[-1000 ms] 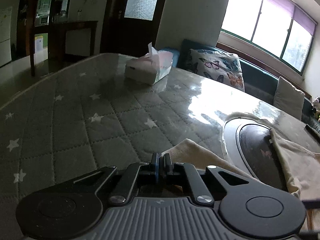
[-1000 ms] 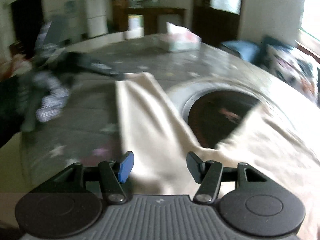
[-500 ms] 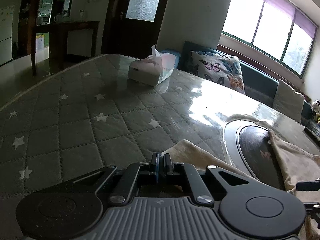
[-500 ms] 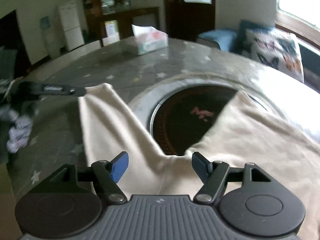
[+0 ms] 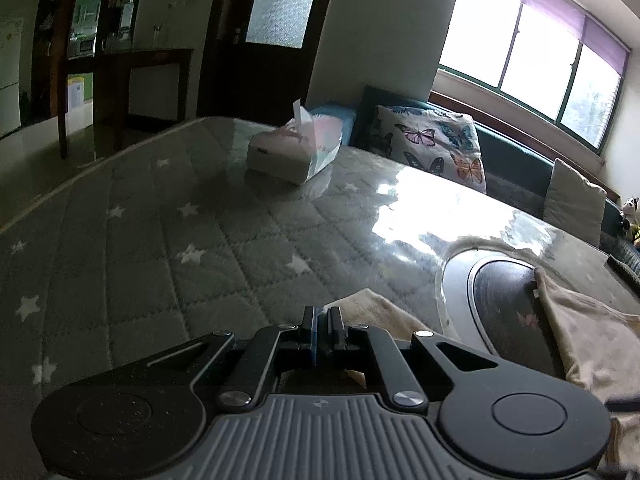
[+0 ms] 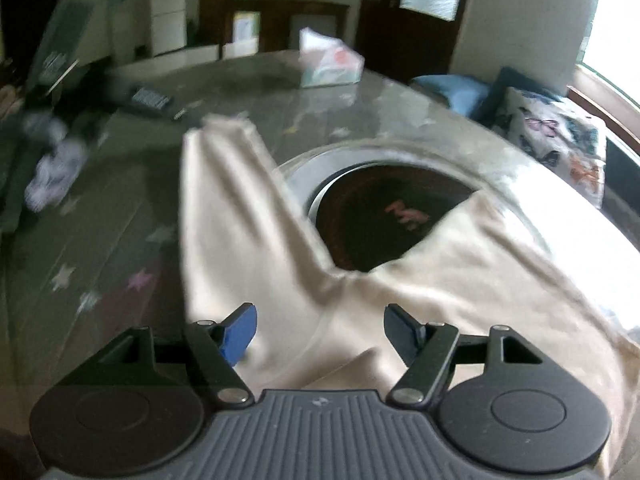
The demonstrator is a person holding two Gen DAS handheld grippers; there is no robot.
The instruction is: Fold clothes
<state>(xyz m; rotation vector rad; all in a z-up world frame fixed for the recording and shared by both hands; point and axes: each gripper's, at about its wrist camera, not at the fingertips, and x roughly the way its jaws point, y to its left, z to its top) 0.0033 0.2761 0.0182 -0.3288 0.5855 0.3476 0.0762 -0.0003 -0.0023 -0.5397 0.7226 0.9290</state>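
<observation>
Window (image 5: 532,52) left view only; fridge (image 6: 168,8) right.

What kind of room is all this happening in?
Most likely a home's living and dining room. A big table with a built-in round cooktop carries a tissue box, a sofa with a butterfly cushion sits under the window, and a white fridge stands farther back.

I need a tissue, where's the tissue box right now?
The tissue box sits toward the far side of the star-patterned table, well beyond the beige garment, with the butterfly cushion behind it to the right.
</observation>
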